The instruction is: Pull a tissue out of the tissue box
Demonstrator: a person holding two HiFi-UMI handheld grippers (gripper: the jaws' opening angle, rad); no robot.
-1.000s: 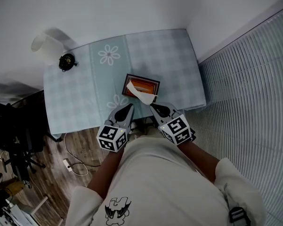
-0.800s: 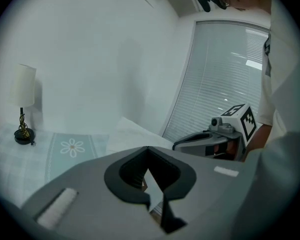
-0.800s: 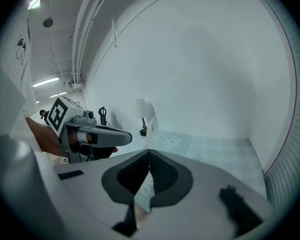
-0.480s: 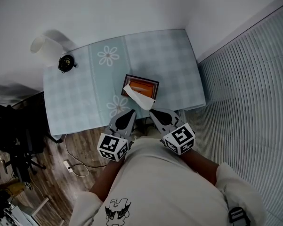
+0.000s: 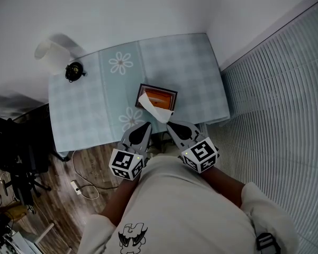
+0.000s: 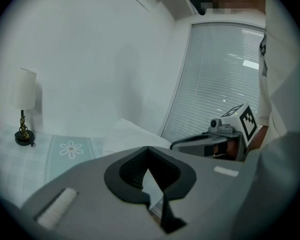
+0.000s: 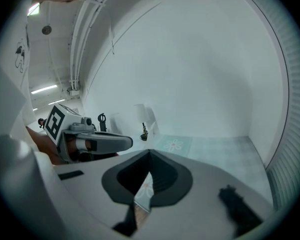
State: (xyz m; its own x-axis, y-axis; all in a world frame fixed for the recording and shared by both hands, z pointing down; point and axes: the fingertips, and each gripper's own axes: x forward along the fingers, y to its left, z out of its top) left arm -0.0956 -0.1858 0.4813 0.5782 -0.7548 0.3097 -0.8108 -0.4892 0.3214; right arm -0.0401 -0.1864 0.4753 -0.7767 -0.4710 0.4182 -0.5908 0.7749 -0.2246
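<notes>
A dark tissue box [image 5: 162, 93] with an orange top stands near the front of the table [image 5: 190, 67], which has a pale blue checked cloth. A white tissue [image 5: 155, 109] sticks out of it and droops toward me; in the left gripper view the tissue [image 6: 126, 134] rises just beyond the jaws. My left gripper [image 5: 147, 125] and right gripper [image 5: 168, 125] hang side by side at the table's front edge, a little short of the tissue. Both are shut with nothing between their pads. The left gripper [image 6: 148, 148] and right gripper [image 7: 150, 152] each show jaws that meet at the tip.
A lamp with a white shade [image 5: 49, 52] and black base [image 5: 74, 70] stands at the table's far left corner. A slatted blind [image 5: 275, 115] runs along the right. On the wooden floor to the left lie a cable with a plug [image 5: 78, 186] and dark stands [image 5: 13, 157].
Both grippers drew back from the tissue toward my body and rose slightly, then held still. The tissue stays in the box, no gripper on it.
</notes>
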